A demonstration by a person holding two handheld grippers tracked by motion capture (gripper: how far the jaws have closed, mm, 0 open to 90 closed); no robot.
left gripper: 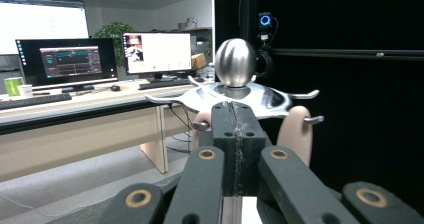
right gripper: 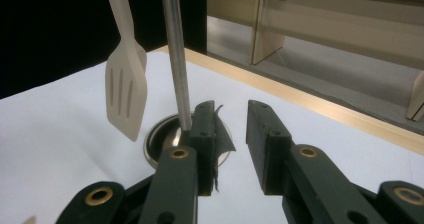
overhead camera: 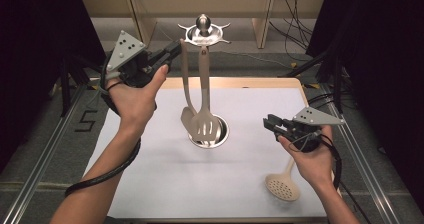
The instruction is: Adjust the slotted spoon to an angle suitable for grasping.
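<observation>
A: Nearest item: the left forearm, entering from the bottom edge with its black cable looped beside it. It rises to the left gripper (overhead camera: 172, 49), held high at the rear left, jaws pointing toward the top of the utensil stand (overhead camera: 203, 31).

B: Jaw state, left?

A: Pressed together, pad against pad, nothing between them. In the left gripper view the closed tips sit just in front of the stand's hook disc (left gripper: 235, 96), below its polished steel ball. Whether they touch the disc cannot be told.

B: Right side?

A: The right gripper (overhead camera: 270, 122) is held low over the table's right half, wrist roughly level, jaws aimed at the stand's base. The jaws stand apart with an empty gap. One pad carries a loose, frayed lining.

B: Position of the utensils?

A: Two hang from the hooks: a beige slotted turner (overhead camera: 203, 125) and a spoon (overhead camera: 186, 115) behind it, both reaching down to the round metal base. A third, a beige perforated skimmer (overhead camera: 282, 186), lies flat on the table near the front right corner, under the right hand, not touched by either gripper.

B: Clearance?

A: The white table cover (overhead camera: 165, 174) is open across the front and left. A wooden rim borders the far edge. Aluminium rails run down both sides; dark curtains stand beyond them. The stand occupies the centre, well apart from every edge.
</observation>
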